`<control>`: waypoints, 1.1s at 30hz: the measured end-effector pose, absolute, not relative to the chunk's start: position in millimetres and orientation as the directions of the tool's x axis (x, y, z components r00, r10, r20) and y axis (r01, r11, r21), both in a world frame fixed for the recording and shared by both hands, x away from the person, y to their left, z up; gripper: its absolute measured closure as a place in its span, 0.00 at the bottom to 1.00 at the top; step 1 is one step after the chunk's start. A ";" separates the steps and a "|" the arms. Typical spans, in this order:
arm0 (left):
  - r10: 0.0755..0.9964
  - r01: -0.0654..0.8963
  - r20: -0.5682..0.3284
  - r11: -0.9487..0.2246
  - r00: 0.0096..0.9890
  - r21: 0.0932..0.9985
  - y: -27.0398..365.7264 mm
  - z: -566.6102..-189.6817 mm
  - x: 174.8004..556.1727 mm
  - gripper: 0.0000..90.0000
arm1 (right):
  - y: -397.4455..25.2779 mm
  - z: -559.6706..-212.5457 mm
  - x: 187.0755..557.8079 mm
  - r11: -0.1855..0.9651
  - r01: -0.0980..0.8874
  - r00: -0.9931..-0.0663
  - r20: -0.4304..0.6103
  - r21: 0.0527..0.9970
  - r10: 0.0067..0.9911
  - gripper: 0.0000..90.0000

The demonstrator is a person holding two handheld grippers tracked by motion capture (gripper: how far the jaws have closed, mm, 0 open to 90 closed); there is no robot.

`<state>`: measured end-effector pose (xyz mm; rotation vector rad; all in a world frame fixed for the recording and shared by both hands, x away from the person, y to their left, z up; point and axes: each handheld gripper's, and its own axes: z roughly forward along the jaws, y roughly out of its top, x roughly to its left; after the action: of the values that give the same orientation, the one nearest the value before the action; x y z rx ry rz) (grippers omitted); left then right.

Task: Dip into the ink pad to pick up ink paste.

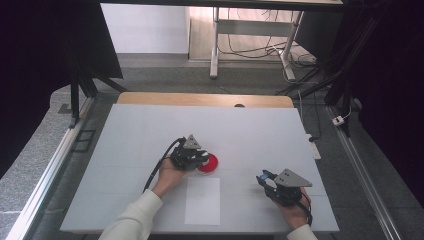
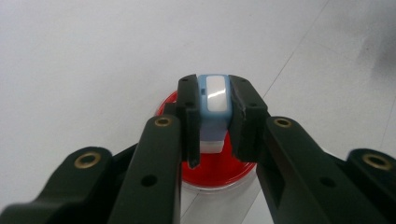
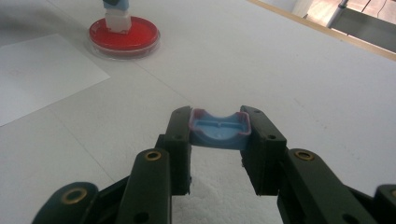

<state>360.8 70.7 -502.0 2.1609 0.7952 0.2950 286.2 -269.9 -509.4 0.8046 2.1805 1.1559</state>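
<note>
A round red dish (image 1: pixel 210 164) lies near the middle of the white table (image 1: pixel 150 130). My left gripper (image 1: pixel 197 157) is shut on a small blue block with a white face (image 2: pixel 214 112), and the block's white lower end stands in the red dish (image 2: pixel 219 170). In the left gripper view the gripper (image 2: pixel 215 84) has its jaws pressed on both sides of the block. My right gripper (image 1: pixel 263 179), at the table's front right, is shut on a blue cap with a pink rim (image 3: pixel 219 130). From the right gripper (image 3: pixel 219 114) the dish (image 3: pixel 135 39) and block (image 3: pixel 116 18) show far off.
A white sheet of paper (image 1: pixel 202 200) lies flat near the front edge, between the two hands and just below the dish. A wooden strip (image 1: pixel 205 99) borders the table's far side. Metal frame legs and cables stand on the floor beyond.
</note>
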 end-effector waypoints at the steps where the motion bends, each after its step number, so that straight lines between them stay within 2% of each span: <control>1: 0.629 0.443 -0.051 -0.485 0.776 0.754 70.6 -502.1 360.7 0.84 | -269.9 -509.4 286.2 0.454 0.251 -0.677 -0.181 0.855 0.714 0.72; 33: 0.638 0.432 -0.016 -0.503 0.770 0.748 65.9 -505.9 357.6 0.85 | -267.9 -510.3 285.7 0.457 0.248 -0.684 -0.180 0.854 0.707 0.72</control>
<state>357.6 65.9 -505.9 2.1790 0.7942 0.3357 285.7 -267.9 -510.3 0.7949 2.1874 1.1603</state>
